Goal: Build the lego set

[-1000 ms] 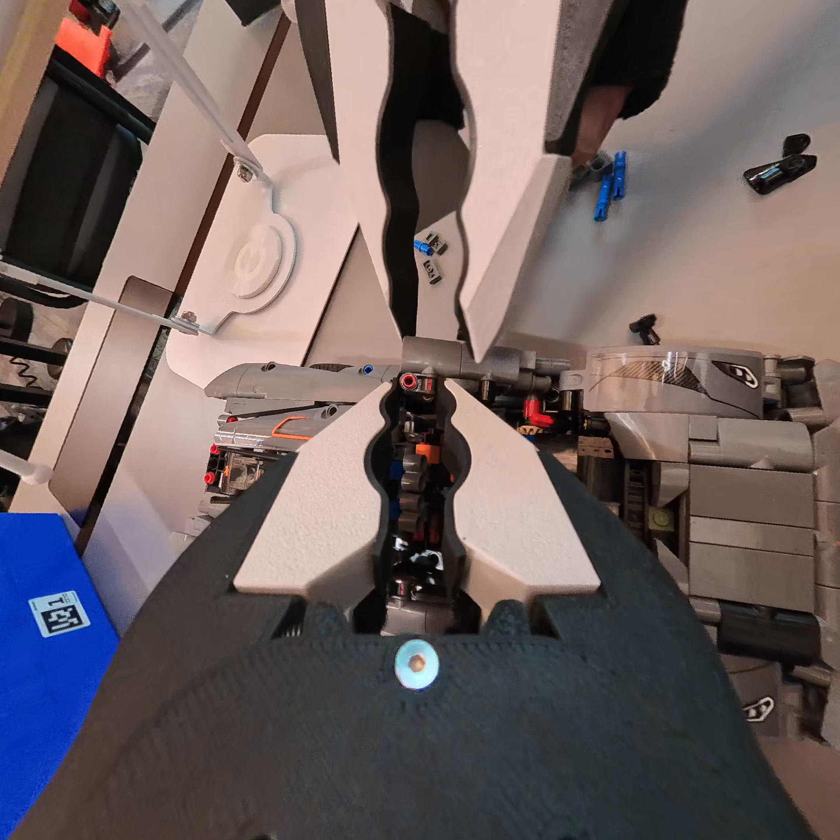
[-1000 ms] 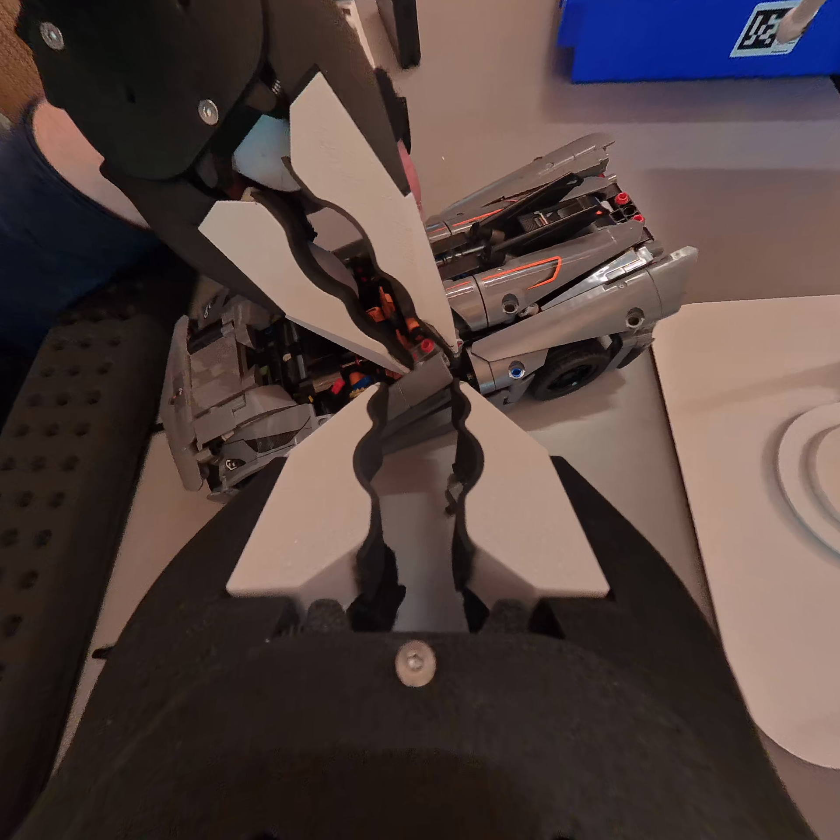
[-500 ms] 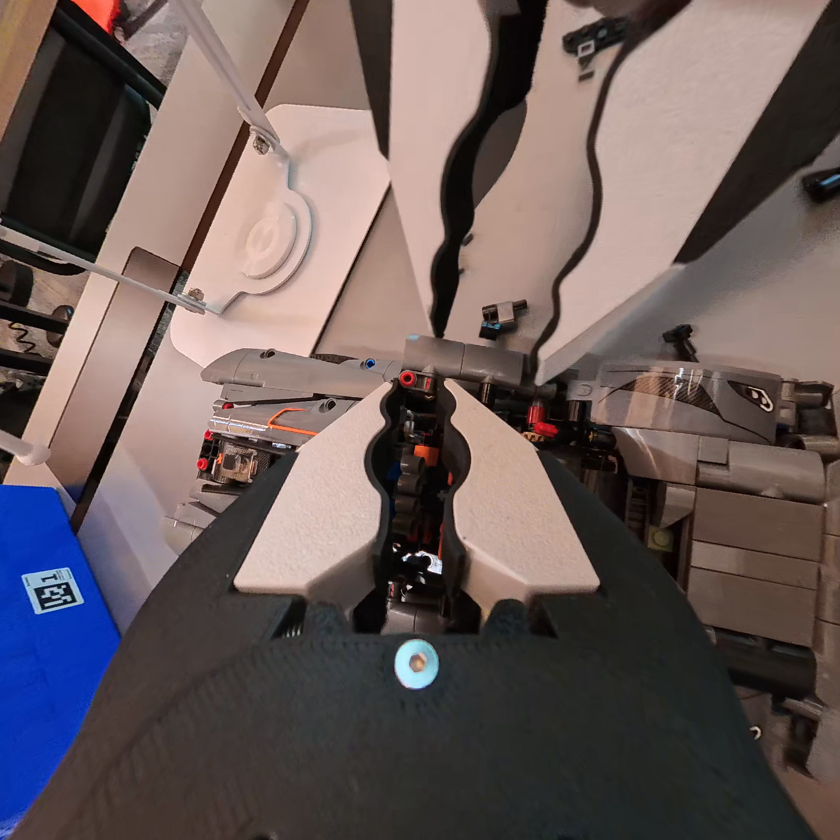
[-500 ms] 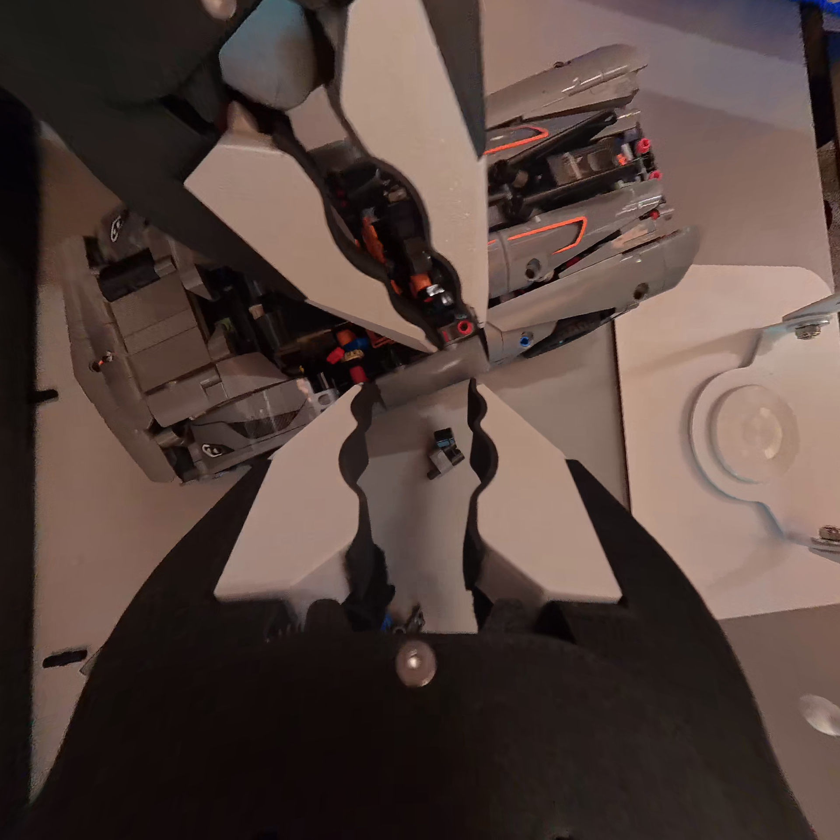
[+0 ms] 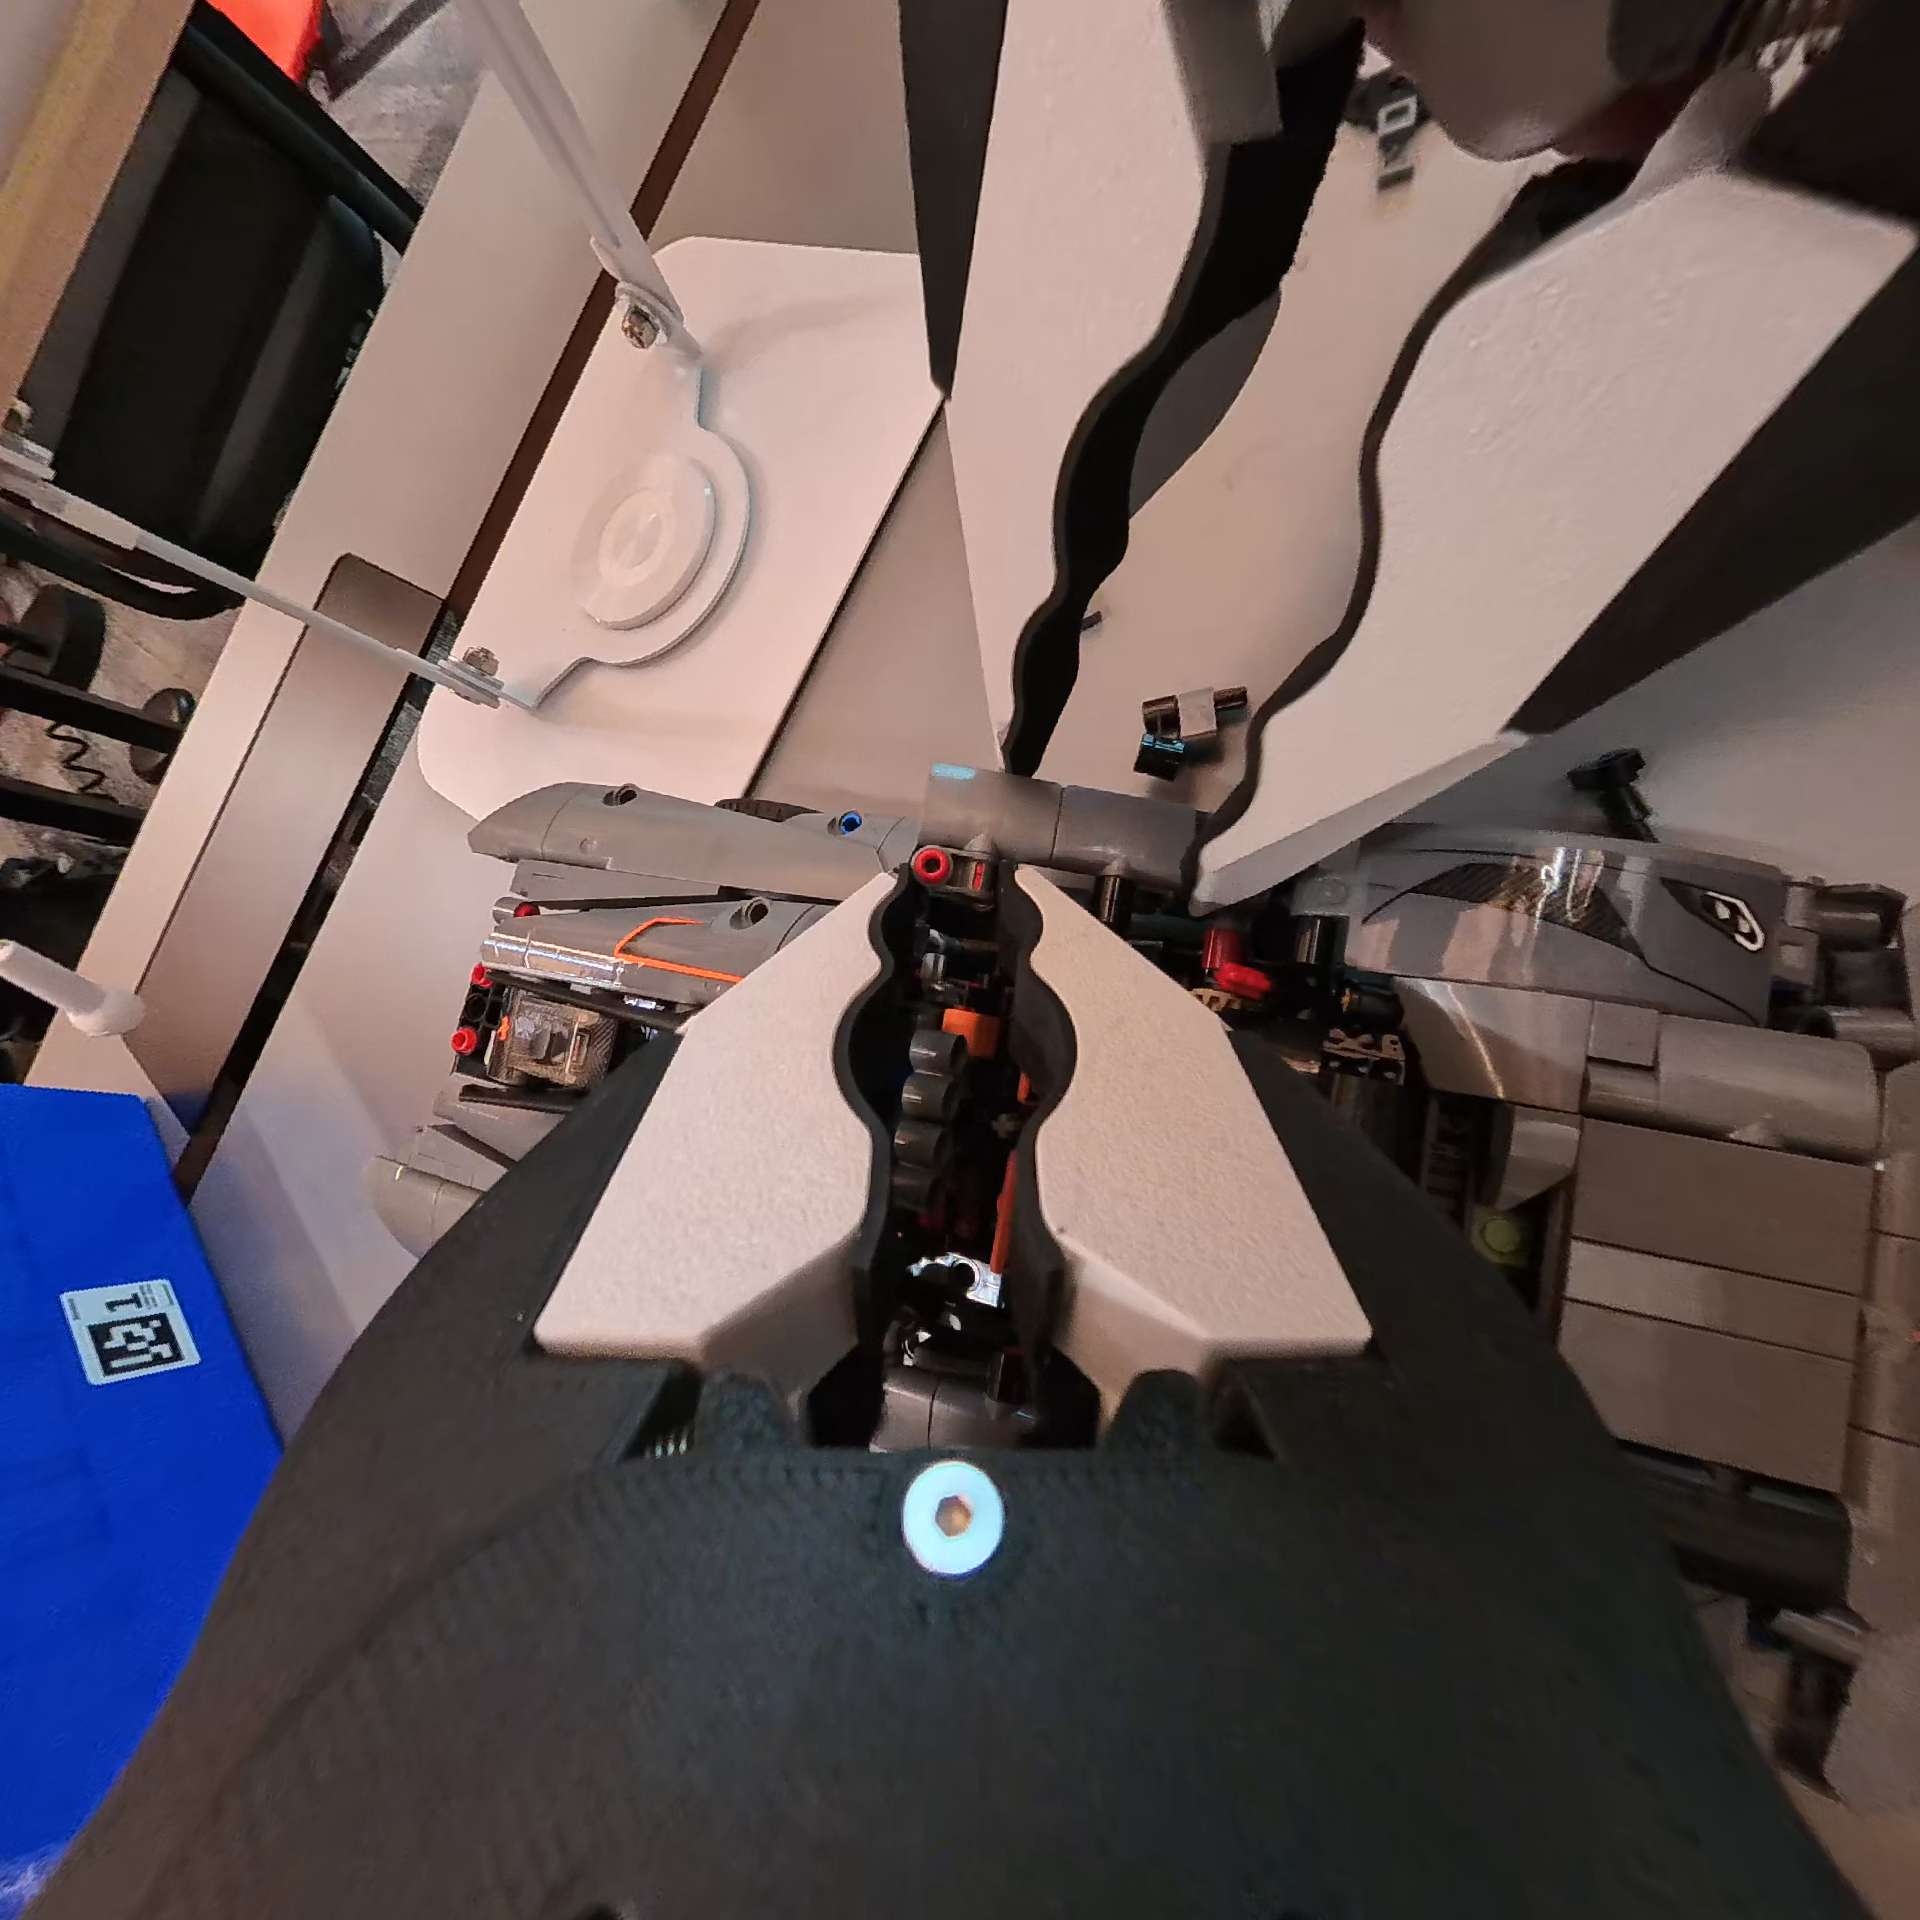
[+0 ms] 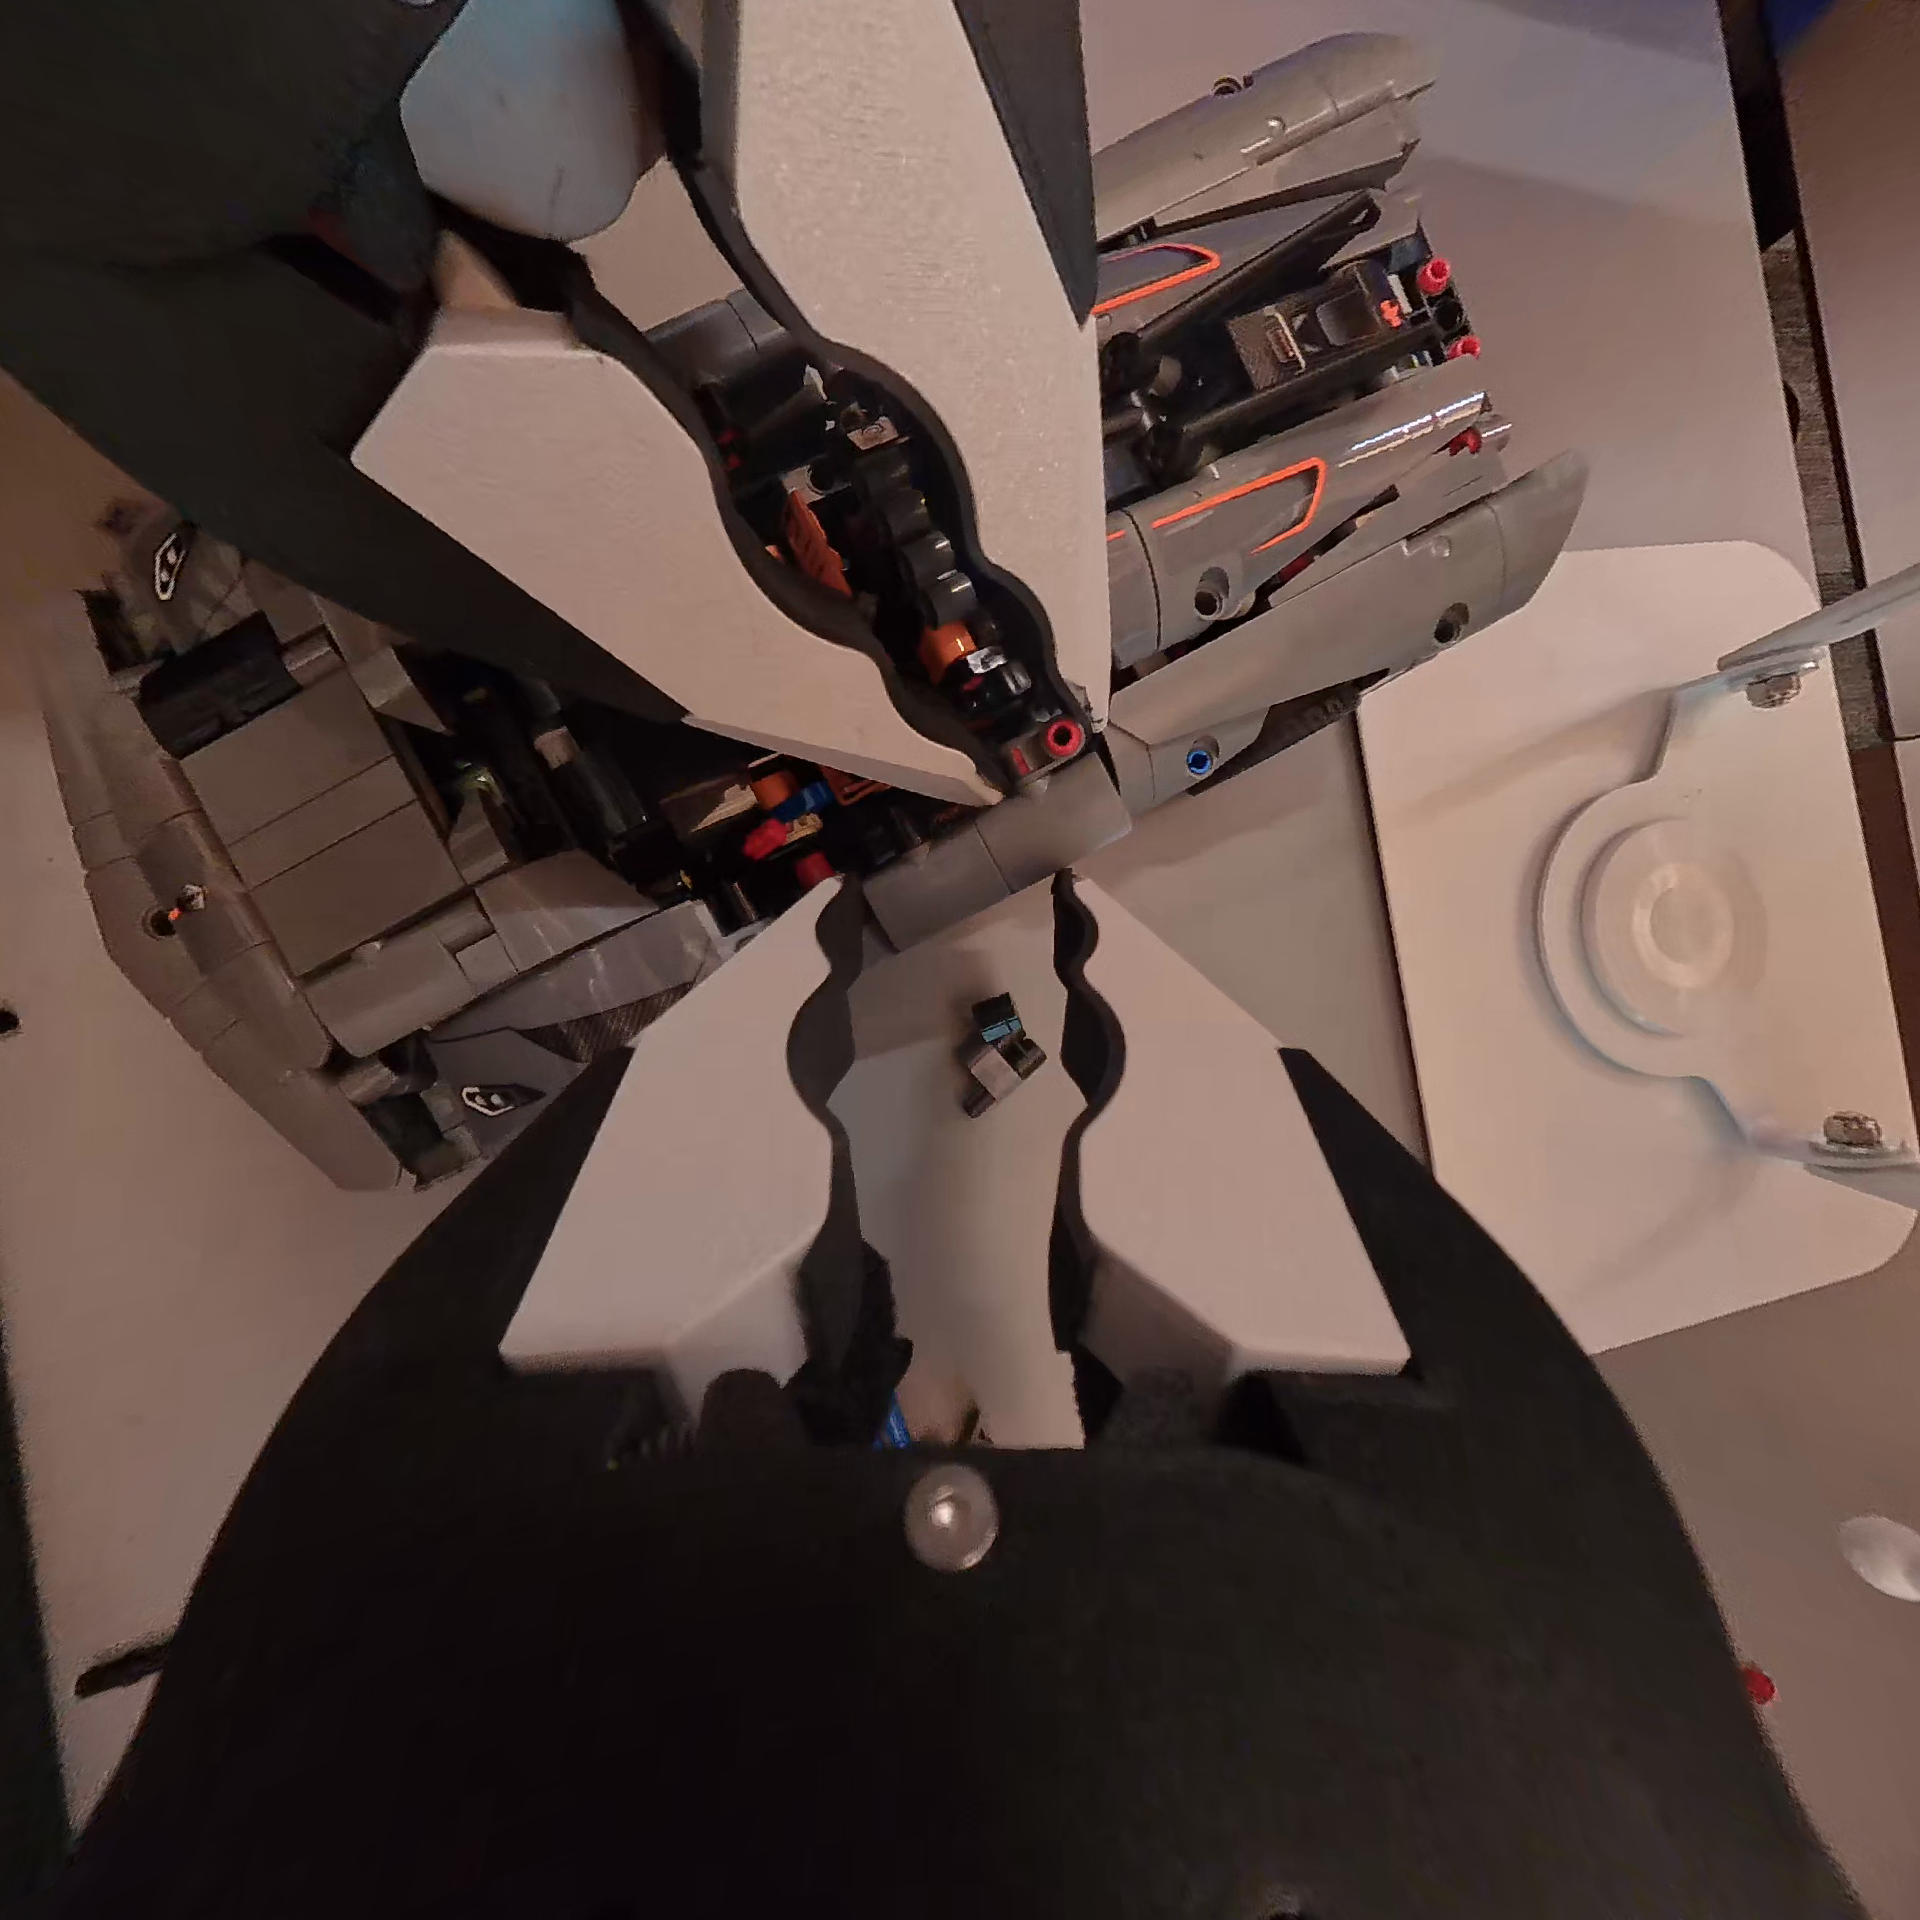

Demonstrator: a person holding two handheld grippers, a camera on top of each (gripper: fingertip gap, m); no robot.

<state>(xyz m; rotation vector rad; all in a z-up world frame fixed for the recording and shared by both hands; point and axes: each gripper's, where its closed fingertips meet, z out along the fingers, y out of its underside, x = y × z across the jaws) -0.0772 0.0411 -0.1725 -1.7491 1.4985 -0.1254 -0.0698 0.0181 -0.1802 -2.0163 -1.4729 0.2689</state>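
The left gripper jaws seem clamped on the car. The right gripper jaws straddle its grey side beam, spread; a small part lies just beside the car on the desk

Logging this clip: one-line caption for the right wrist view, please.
Open right gripper straddles the grey side beam of the grey Lego car; left gripper reaches into its chassis.

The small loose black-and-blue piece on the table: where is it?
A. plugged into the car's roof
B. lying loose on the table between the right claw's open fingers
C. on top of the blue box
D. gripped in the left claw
B: the small piece lies on the table, untouched, between the open fingers of the right claw.
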